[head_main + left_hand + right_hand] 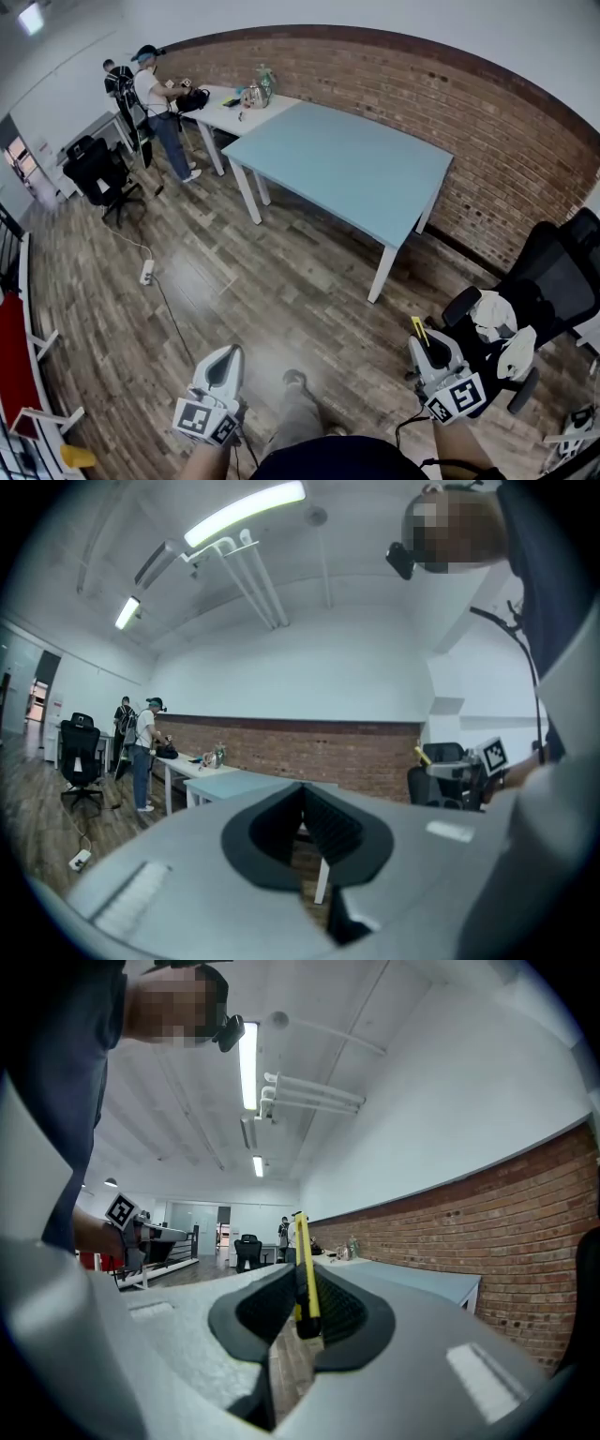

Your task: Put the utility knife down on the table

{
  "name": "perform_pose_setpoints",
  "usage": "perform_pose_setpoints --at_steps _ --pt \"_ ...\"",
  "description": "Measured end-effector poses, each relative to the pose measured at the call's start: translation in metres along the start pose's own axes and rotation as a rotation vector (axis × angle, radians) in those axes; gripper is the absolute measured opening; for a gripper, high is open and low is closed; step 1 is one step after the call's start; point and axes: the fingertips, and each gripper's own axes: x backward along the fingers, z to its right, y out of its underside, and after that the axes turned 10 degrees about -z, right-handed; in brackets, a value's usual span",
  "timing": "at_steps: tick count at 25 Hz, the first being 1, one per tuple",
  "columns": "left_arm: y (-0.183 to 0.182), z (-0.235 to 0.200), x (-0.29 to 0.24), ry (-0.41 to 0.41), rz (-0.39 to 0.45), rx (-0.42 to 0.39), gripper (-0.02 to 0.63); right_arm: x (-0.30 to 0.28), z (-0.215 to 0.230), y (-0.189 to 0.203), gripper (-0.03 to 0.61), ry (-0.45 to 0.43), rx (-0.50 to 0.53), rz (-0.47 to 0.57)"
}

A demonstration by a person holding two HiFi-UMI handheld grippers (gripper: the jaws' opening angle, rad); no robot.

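Utility knife (302, 1269): its yellow and black body stands edge-on between the fingers (253, 1312) of the right gripper (302, 1302), which are closed narrow against its two sides. In the head view a yellow end of the knife (418, 330) pokes out past the tips of the right gripper (427, 347), toward the blue counter (347, 169). The knife is off that counter, held over the wooden floor (244, 291) well short of the counter's near edge and toward its right-hand corner.

The left gripper (221, 361) is also well short of the blue counter's near edge, on its left-hand side. In the left gripper view the left gripper (302, 822) has its fingers (337, 827) drawn together at the tips with nothing between them, and the counter's white leg shows through the gap beneath.

A brick wall (450, 103) runs along the counter's far side. A white counter (230, 108) butts against its far left end, carrying a few small items too small to name, and two people (155, 94) stand at that white counter. A black office chair (553, 272) with pale cloths on its seat sits to the right of the blue counter's near corner, just beside the right gripper. A power strip (147, 272) lies on the floor to the left of the blue counter.
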Motion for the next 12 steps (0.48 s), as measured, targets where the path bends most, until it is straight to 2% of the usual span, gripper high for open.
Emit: perform_pose_setpoints --at_steps 7,12 --pt "-0.012 -0.046 -0.052 0.042 0.03 0.012 -0.011 -0.056 0.006 -0.01 0.057 0.012 0.026 -0.036" --pt "-0.014 -0.095 -0.082 0.051 0.022 0.03 -0.011 -0.115 0.004 -0.026 0.057 0.014 0.022 -0.032"
